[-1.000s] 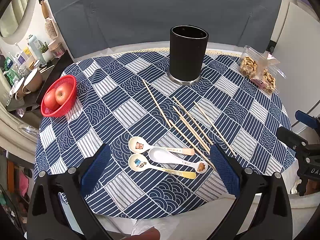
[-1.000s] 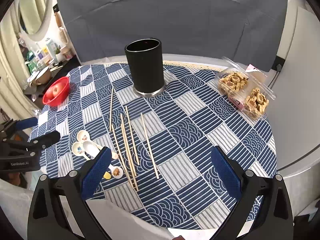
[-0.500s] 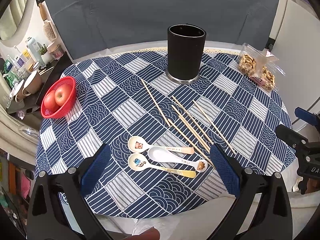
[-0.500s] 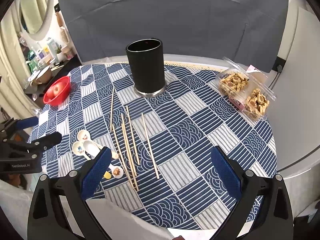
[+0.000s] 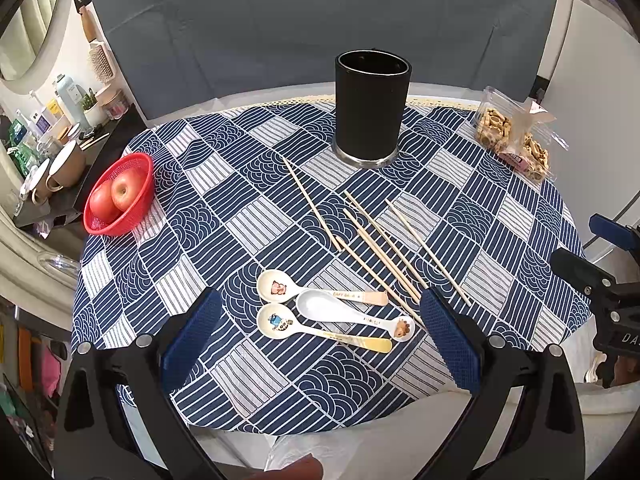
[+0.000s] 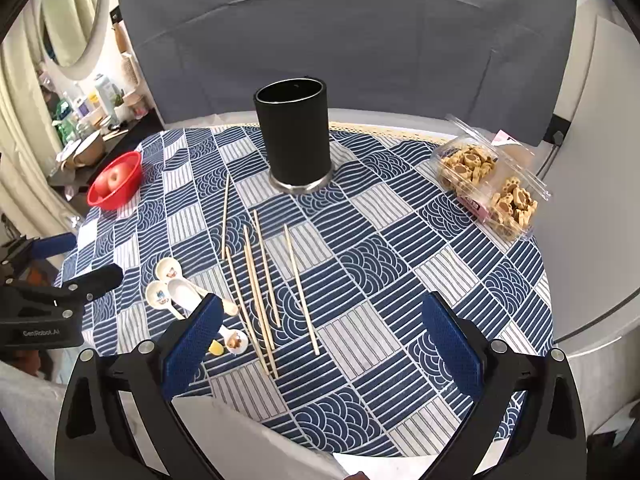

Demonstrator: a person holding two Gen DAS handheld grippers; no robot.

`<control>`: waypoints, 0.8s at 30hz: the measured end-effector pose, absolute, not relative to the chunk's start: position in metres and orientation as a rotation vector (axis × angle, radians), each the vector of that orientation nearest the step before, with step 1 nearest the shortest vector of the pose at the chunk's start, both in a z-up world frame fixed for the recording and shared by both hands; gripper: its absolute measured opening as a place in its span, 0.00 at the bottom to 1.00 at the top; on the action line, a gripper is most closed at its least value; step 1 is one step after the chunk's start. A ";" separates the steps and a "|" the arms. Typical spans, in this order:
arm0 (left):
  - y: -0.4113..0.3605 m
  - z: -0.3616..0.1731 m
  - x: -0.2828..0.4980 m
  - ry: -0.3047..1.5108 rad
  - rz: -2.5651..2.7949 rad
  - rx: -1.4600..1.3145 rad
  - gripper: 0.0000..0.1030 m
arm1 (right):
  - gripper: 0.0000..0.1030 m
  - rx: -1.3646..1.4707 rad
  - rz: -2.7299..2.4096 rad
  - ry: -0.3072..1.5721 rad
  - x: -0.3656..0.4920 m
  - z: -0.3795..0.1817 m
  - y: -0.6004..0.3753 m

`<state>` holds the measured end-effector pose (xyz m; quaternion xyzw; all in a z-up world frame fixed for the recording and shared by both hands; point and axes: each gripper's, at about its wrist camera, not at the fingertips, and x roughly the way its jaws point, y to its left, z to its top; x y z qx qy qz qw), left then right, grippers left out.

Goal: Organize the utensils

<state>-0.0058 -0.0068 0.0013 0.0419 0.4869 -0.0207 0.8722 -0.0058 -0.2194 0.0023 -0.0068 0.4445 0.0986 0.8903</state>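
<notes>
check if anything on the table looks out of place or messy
The five wooden chopsticks lie scattered at mixed angles on the blue patterned tablecloth, and three white ceramic spoons lie loose beside them. The tall black cylindrical holder stands upright and looks empty. Nothing looks spilled or broken.

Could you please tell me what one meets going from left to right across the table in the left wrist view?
Red basket of apples → three spoons → loose chopsticks → clear box of biscuits. The black holder stands farther back, above the chopsticks, so I leave it out of the order.
</notes>
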 end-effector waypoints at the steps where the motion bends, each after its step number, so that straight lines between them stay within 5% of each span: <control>1: -0.007 0.001 -0.006 1.018 -0.044 0.085 0.94 | 0.93 -0.014 0.204 0.923 -0.006 0.002 -0.219; 24: -0.017 -0.013 0.018 1.060 -0.078 0.230 0.94 | 0.93 0.019 0.167 1.061 0.017 -0.021 -0.238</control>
